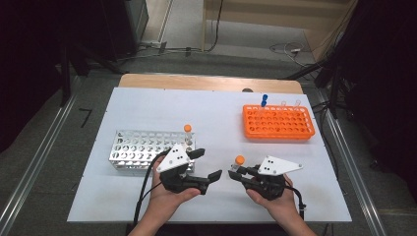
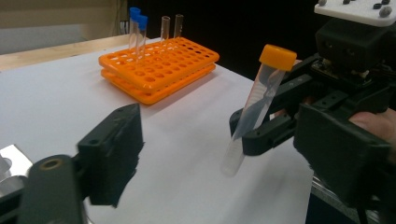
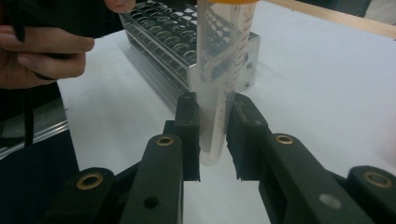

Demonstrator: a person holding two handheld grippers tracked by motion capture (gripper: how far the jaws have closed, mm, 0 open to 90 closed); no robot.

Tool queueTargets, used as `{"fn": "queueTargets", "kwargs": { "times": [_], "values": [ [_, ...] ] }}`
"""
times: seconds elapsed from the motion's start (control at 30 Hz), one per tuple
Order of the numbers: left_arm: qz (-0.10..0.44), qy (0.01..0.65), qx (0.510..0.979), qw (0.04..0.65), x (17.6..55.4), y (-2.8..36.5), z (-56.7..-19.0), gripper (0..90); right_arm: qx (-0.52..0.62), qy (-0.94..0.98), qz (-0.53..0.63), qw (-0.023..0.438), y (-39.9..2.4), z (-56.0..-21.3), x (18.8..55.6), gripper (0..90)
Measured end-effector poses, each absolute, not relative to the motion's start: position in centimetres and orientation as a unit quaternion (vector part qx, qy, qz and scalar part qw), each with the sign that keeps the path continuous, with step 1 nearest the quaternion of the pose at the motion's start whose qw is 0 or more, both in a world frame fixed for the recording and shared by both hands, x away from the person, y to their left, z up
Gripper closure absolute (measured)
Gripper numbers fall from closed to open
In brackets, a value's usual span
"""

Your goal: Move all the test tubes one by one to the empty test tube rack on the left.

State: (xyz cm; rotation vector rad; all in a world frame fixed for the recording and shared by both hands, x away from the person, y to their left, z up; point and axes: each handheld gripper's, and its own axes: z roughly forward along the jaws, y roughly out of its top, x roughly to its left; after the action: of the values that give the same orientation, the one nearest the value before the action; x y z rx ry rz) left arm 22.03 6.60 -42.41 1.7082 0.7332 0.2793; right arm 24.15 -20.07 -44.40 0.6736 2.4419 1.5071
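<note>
The orange-capped tube is kept clamped low in the right gripper; the left gripper, jaws apart beside the metal rack, is closed higher up.

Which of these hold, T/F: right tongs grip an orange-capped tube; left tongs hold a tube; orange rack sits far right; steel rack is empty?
1. Right tongs grip an orange-capped tube. True.
2. Left tongs hold a tube. False: nothing is between them.
3. Orange rack sits at the far right of the table. True.
4. Steel rack is empty. False: one orange-capped tube stands in it.
</note>
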Motion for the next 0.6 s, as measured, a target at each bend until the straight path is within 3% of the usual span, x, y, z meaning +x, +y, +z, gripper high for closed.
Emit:
{"fn": "queueTargets", "kwargs": {
  "times": [0.03,0.4,0.6],
  "values": [
    [0.119,0.313,0.735,0.589,22.0,6.4,-42.4,26.4,0.224,0.827,0.507,0.094,-19.7,-44.4,24.0,73.2],
    [0.104,0.278,0.757,0.582,21.9,4.3,-42.7,48.0,0.203,0.837,0.5,0.084,-18.4,-44.4,23.3,73.2],
    [0.103,0.257,0.767,0.579,21.6,3.9,-42.8,67.6,0.191,0.846,0.492,0.078,-17.7,-44.5,23.0,73.1]
  ]
}}
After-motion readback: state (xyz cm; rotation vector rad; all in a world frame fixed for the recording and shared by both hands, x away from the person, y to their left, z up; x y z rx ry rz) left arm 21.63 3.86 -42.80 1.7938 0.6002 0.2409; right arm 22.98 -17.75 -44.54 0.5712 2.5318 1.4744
